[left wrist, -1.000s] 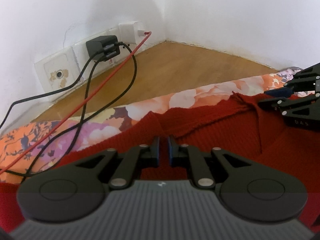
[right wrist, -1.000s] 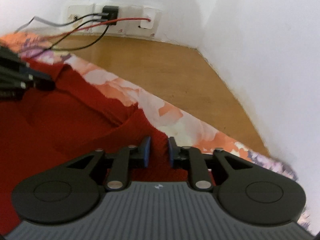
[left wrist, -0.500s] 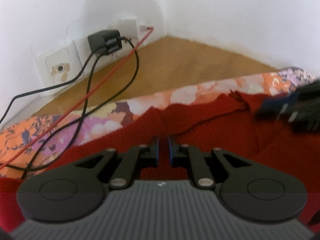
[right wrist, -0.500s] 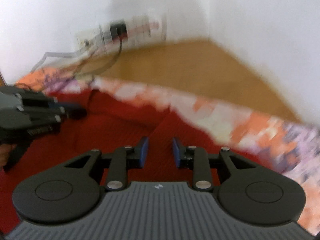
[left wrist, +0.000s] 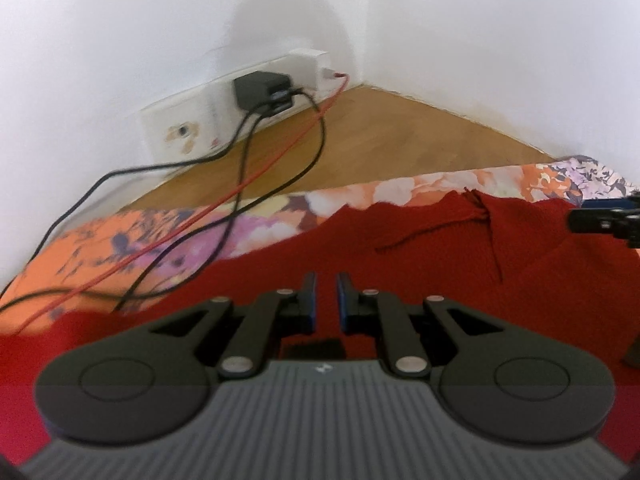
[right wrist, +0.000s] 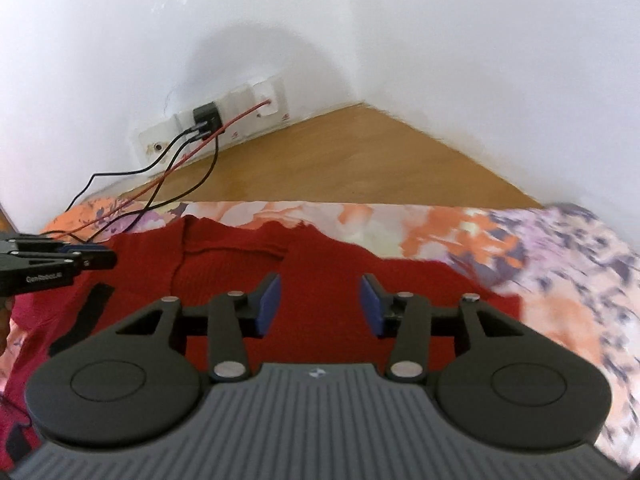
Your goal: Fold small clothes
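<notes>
A red knit garment (left wrist: 440, 264) lies spread on a floral sheet (left wrist: 400, 192), with a folded flap and a loose thread near its far edge. My left gripper (left wrist: 327, 296) hovers low over it, its pads only a narrow slit apart and no cloth lifted between them. In the right wrist view the same garment (right wrist: 320, 256) lies under my right gripper (right wrist: 320, 300), which stands open with nothing between its blue pads (right wrist: 270, 300). The left gripper (right wrist: 112, 258) shows at the left edge above its shadow; the right gripper's tip (left wrist: 576, 220) enters the left wrist view from the right.
Beyond the sheet's edge is wooden floor (left wrist: 400, 140) in a corner of white walls. A black charger (left wrist: 260, 90) sits in a wall socket strip, and black and red cables (left wrist: 280, 160) trail from it across the sheet's left part (right wrist: 120, 212).
My right gripper has opened and let go of the garment, swinging to face the corner. The left gripper rose slightly and its jaws parted a little; the garment's flap now lies flat.
</notes>
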Demonstrator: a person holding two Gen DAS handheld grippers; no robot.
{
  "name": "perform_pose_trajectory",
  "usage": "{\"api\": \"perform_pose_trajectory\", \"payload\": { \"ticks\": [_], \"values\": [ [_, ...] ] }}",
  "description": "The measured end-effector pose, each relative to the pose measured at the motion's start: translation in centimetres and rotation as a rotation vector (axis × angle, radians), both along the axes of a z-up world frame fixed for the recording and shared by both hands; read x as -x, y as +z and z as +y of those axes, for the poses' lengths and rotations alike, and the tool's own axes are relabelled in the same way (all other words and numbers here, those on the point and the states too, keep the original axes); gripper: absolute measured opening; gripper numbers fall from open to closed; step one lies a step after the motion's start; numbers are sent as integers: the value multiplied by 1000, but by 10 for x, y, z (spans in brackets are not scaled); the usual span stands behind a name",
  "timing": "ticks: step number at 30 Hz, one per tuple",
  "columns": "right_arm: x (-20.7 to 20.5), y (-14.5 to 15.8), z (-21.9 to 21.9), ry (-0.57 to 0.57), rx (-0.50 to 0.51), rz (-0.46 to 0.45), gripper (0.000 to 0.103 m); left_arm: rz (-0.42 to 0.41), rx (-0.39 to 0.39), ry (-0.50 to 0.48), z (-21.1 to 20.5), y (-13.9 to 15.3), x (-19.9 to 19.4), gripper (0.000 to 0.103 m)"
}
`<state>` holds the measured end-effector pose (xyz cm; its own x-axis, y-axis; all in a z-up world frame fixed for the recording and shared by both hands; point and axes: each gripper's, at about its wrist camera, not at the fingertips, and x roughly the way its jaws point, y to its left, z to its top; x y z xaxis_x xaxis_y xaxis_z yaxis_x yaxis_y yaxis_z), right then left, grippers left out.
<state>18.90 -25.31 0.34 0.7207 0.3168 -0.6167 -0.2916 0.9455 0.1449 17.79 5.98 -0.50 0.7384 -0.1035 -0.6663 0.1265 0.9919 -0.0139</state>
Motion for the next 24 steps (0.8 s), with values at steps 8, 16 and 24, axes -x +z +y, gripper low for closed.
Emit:
{"api": "perform_pose_trajectory", "payload": {
  "ticks": [8, 16, 24],
  "values": [
    [59, 2, -38, -105, -7, -11, 58, 19, -30, 41, 18, 8, 49, 54],
    [98, -15, -69, -238, -57, 12, 59, 91, 53, 60, 24, -6, 66, 54],
    [111, -25, -69, -279, -47, 17, 59, 175, 117, 14, 9, -24, 53, 54]
  ]
}}
